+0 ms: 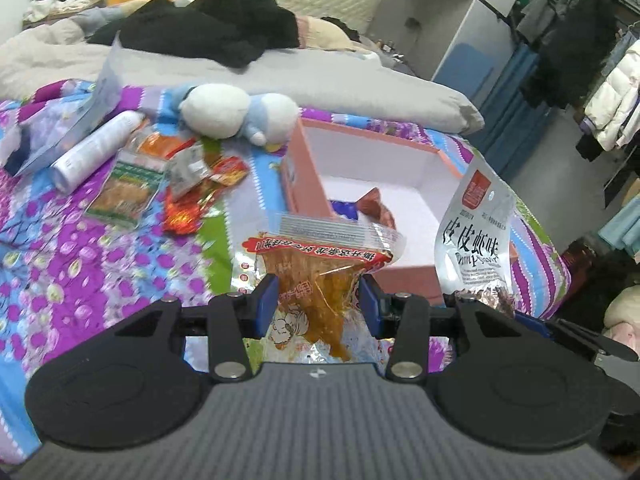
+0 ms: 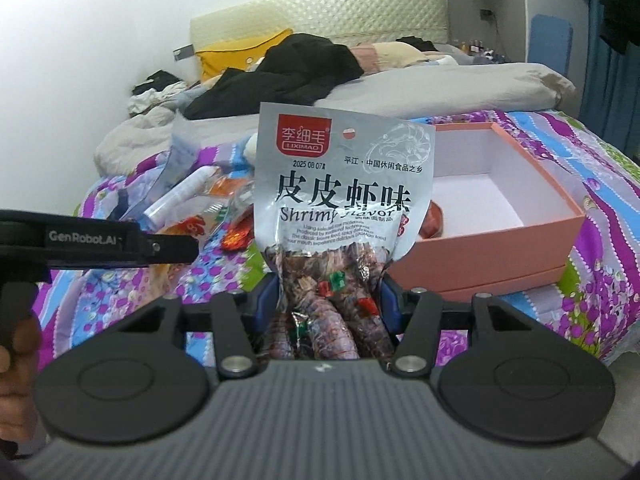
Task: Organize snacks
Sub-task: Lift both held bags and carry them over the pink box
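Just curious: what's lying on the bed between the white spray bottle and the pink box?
Left wrist view: loose snack packets between spray bottle and pink box.

The shrimp snack bag (image 2: 344, 200) is shiny silver foil-like plastic, crinkled near its base. The orange snack packet (image 1: 320, 276) is clear, glossy film, wrinkled, with an oily-looking sheen inside. The pink box (image 2: 532, 236) looks like matt cardboard, smooth white inside. The bedspread (image 1: 100, 264) is soft printed cloth. The plush toy (image 1: 236, 110) is fuzzy fabric. Each tool (image 1: 316, 300) has matt black plastic arms, blue rubbery-looking pads (image 1: 266, 300) and shiny metal rivets.
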Available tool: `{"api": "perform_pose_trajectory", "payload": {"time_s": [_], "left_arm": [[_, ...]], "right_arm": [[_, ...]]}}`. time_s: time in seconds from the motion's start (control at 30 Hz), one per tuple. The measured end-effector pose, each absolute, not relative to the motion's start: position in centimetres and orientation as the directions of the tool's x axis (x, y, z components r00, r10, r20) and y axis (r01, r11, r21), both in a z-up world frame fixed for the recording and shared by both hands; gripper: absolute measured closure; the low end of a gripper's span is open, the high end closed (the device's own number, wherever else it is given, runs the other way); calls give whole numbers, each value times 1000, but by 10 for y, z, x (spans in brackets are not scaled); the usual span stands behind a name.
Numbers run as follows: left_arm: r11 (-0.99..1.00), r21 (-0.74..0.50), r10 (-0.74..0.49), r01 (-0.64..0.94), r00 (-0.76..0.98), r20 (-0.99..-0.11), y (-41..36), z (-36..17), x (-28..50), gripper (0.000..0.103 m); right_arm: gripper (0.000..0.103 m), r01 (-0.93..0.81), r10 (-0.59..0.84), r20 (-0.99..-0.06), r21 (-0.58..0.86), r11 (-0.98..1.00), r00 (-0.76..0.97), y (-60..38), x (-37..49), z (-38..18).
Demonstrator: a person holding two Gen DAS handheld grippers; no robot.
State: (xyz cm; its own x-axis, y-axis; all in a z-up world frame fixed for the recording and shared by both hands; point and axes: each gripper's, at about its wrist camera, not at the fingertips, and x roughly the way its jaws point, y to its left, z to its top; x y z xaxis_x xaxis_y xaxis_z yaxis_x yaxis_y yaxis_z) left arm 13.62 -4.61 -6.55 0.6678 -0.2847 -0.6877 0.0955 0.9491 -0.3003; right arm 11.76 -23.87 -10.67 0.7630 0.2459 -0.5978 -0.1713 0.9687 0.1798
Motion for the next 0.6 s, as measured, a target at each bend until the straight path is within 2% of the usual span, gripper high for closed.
{"api": "perform_pose_trajectory", "payload": {"time_s": [0.3,0.6], "left_arm": [[938,-316,-330,142,645,-689,-80,-62,208,53],[929,-331,-362,167,595,-717,-109,-78,295,53]], "right_arm": [[48,-127,206,-590,173,977,781,-267,174,-97],[48,-83,174,-617,173,981,767,-288,240,-111]]}}
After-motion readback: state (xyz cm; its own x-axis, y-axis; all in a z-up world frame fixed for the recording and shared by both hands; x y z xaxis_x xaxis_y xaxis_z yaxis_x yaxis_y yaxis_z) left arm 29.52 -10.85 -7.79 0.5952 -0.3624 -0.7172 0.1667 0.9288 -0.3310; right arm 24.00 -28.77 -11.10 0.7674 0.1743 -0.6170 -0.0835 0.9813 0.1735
